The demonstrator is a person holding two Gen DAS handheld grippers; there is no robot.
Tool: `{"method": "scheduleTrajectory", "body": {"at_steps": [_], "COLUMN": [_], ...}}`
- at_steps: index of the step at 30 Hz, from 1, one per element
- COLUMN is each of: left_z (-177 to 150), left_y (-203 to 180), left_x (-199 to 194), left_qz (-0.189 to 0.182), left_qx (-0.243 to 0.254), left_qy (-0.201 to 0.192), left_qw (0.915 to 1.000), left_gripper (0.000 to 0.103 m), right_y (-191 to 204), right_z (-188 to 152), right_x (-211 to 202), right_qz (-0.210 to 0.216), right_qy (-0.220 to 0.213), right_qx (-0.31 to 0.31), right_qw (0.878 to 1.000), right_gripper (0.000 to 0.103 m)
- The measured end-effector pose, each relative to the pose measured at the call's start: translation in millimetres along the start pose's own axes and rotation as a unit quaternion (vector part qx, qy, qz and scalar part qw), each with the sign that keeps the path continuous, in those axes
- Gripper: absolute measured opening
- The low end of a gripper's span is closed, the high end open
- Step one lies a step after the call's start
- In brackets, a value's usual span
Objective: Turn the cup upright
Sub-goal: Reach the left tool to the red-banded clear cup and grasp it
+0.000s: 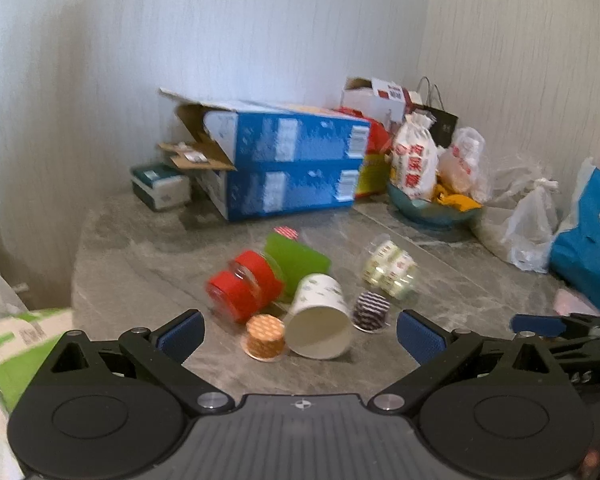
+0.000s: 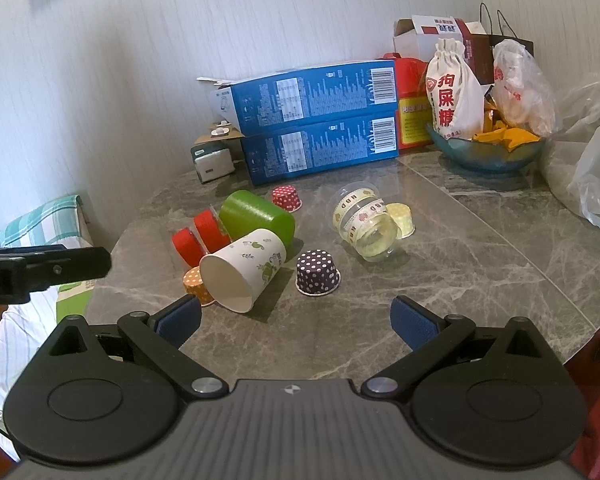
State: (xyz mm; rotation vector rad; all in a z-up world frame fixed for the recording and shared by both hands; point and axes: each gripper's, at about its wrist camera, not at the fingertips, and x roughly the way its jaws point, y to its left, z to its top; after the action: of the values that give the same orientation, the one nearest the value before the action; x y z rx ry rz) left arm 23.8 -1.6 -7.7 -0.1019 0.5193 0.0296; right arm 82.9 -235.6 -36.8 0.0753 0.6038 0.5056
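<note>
A white paper cup with green print (image 1: 318,318) (image 2: 242,268) lies on its side on the grey marble table, mouth toward me. A green cup (image 2: 256,216) (image 1: 296,260), a clear cup with red bands (image 1: 244,286) (image 2: 200,234) and a clear cup with patterned bands (image 2: 366,222) (image 1: 388,268) also lie on their sides. My left gripper (image 1: 300,338) is open just in front of the paper cup's mouth. My right gripper (image 2: 296,320) is open and empty, a little short of the cups.
Small dotted cupcake liners sit around the cups: orange (image 2: 194,282), purple (image 2: 318,272), red (image 2: 286,198), yellow (image 2: 402,218). Two stacked blue boxes (image 2: 320,120), a bowl with bags (image 2: 488,152) and plastic bags (image 2: 596,176) line the back and right. The table edge (image 2: 112,264) is at the left.
</note>
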Motion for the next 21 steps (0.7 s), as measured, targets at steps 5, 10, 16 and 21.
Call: {"method": "scheduleTrajectory", "body": {"at_steps": [5,10,16,21], "left_z": [9,32,72,76], "left_y": [25,36,42,60], "left_x": [2,39,110,169], "left_qz": [-0.019,-0.026,-0.038,-0.094], "left_qx": [0.006,0.066,0.152,0.157], "left_qy": [-0.02,0.023,0.099,0.175], "left_qw": [0.9996,0.9972,0.9826,0.9674], "left_gripper": [0.103,0.103,0.103,0.093], "right_y": [-1,-4,-8,-15], "right_z": [1,3,2,-2], "right_x": [2,7,6,2], "right_qz": [-0.002,-0.003,-0.002,-0.006], "right_qy": [0.004,0.011,0.014,0.018], "right_qx": [0.0,0.006,0.011,0.018], "right_qw": [1.0,1.0,1.0,1.0], "right_gripper": [0.102,0.102,0.102,0.102]}}
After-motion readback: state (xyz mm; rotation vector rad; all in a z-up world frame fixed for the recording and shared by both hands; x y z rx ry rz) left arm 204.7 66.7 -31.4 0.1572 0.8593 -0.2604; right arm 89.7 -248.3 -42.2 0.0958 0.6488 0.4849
